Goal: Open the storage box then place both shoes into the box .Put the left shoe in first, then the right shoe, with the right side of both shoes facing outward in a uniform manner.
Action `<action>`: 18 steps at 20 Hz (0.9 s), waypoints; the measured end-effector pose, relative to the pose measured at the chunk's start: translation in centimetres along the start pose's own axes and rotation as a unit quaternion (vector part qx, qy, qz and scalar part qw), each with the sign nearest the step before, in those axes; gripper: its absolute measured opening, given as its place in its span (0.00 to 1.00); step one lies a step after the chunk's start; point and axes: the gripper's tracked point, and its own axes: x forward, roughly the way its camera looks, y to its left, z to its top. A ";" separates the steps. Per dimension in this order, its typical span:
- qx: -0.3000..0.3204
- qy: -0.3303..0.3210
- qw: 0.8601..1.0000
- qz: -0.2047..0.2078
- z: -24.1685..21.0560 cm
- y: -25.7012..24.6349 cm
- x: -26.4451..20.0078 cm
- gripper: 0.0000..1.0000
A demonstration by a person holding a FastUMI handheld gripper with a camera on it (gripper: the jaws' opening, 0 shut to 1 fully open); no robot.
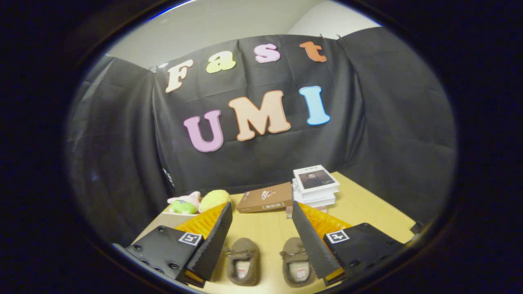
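The gripper hangs spread wide above the wooden table, holding nothing. Two brown shoes lie side by side between its fingers, with a brown box and stacked books beyond them.

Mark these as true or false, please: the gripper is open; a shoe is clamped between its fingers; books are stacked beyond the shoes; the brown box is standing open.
1. The gripper is open. True.
2. A shoe is clamped between its fingers. False: both brown shoes lie untouched on the wooden table.
3. Books are stacked beyond the shoes. True.
4. The brown box is standing open. False: it looks closed.
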 end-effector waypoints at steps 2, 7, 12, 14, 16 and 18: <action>0.035 0.018 0.999 0.023 -1.2 1.3 0.7 0.95; 0.197 0.088 0.974 0.073 -6.1 3.7 1.9 0.97; 0.324 0.203 0.918 0.101 -13.5 6.3 2.3 0.98; 0.346 0.236 0.901 0.112 -15.9 7.7 1.6 0.98; 0.380 0.266 0.877 0.126 -17.8 9.1 0.8 0.98; 0.420 0.294 0.847 0.142 -19.3 10.6 0.1 0.98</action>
